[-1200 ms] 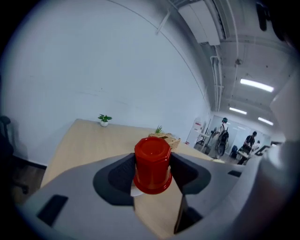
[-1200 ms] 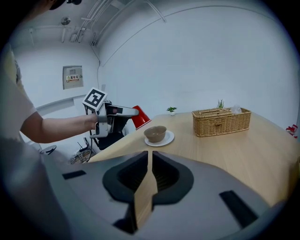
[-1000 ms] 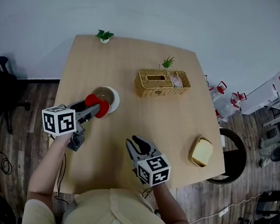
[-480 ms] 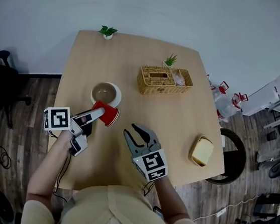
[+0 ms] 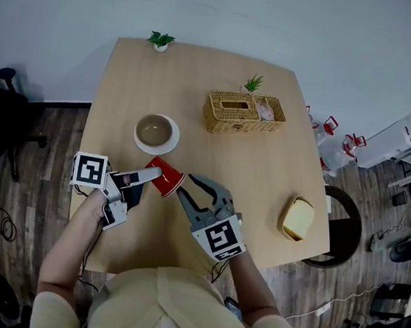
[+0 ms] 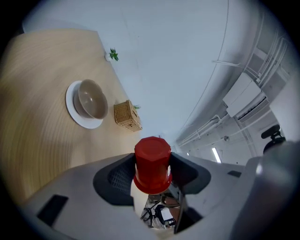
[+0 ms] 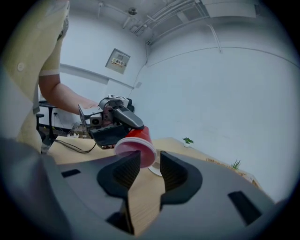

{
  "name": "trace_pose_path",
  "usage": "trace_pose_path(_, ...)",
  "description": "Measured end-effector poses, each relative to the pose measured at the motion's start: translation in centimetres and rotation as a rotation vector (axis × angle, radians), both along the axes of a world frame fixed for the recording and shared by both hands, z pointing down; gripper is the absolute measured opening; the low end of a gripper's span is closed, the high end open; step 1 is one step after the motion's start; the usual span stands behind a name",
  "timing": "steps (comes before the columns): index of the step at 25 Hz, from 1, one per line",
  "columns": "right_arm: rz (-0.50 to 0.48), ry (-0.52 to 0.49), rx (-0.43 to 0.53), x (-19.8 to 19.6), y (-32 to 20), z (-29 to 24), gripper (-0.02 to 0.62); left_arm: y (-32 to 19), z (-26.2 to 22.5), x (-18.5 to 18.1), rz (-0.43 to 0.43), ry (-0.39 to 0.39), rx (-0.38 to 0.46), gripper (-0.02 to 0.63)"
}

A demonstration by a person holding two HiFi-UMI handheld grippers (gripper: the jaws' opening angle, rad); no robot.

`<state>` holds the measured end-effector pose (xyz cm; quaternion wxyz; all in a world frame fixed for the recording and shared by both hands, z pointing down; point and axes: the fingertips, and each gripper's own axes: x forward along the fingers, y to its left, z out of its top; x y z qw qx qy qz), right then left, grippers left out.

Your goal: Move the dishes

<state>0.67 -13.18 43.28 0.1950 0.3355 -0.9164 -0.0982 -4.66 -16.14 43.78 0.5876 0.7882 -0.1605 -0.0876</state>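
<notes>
A red cup [image 5: 165, 178] lies on its side in the air, with my left gripper [image 5: 153, 175] shut on it. In the left gripper view the cup [image 6: 152, 164] sits base-forward between the pads. My right gripper [image 5: 187, 186] faces the cup's open mouth, its fingertips right at the rim. Its jaws have just been opening, and they stand wide with no pad pressing on the cup [image 7: 136, 143]. A tan bowl [image 5: 154, 130] rests on a white saucer [image 5: 165, 147] behind the cup.
A wicker basket [image 5: 245, 114] stands at the table's back right, with a small plant [image 5: 253, 84] beside it and another plant [image 5: 160, 40] at the far edge. A yellow dish [image 5: 297, 219] sits near the right edge. A black chair [image 5: 342, 228] is beyond it.
My left gripper carried the red cup from over the bowl toward the right and nearer to me. The right gripper rolled, came up to the cup's mouth, and its jaws spread wider.
</notes>
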Motion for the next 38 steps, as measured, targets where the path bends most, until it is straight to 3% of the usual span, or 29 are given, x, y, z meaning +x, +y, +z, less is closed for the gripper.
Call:
trace_pose_path(7, -0.058, 0.079, 0.109, 0.0, 0.5, -0.7, 0.121, 1.3, 0.2, 1.0, 0.074, 0.055, -0.053, 0.239)
trace_pose_path(11, -0.061, 0.076, 0.115, 0.1, 0.8, -1.1, 0.111, 1.9, 0.3, 1.3, 0.084, 0.103, -0.067, 0.239)
trace_pose_path(15, -0.091, 0.071, 0.122, 0.0, 1.3, -1.4, 0.062, 2.3, 0.2, 1.5, 0.083, 0.161, -0.086, 0.239)
trace_pose_path(20, -0.129, 0.124, 0.093, 0.1, 1.5, -1.0, 0.038, 2.4, 0.1, 1.5, 0.032, 0.192, -0.07, 0.239)
trace_pose_path(30, -0.174, 0.194, 0.057, -0.2, 1.9, -1.2, 0.033, 2.7, -0.5, 0.2, -0.089, 0.062, 0.174, 0.25)
trace_pose_path(36, -0.171, 0.219, 0.044, 0.6, 1.7, -1.8, 0.032, 2.7, -1.0, -1.3, -0.153, 0.081, 0.214, 0.264)
trace_pose_path(38, -0.162, 0.239, 0.029, 1.2, 1.4, -1.7, 0.032, 2.7, -0.8, -1.5, -0.157, 0.024, 0.259, 0.264)
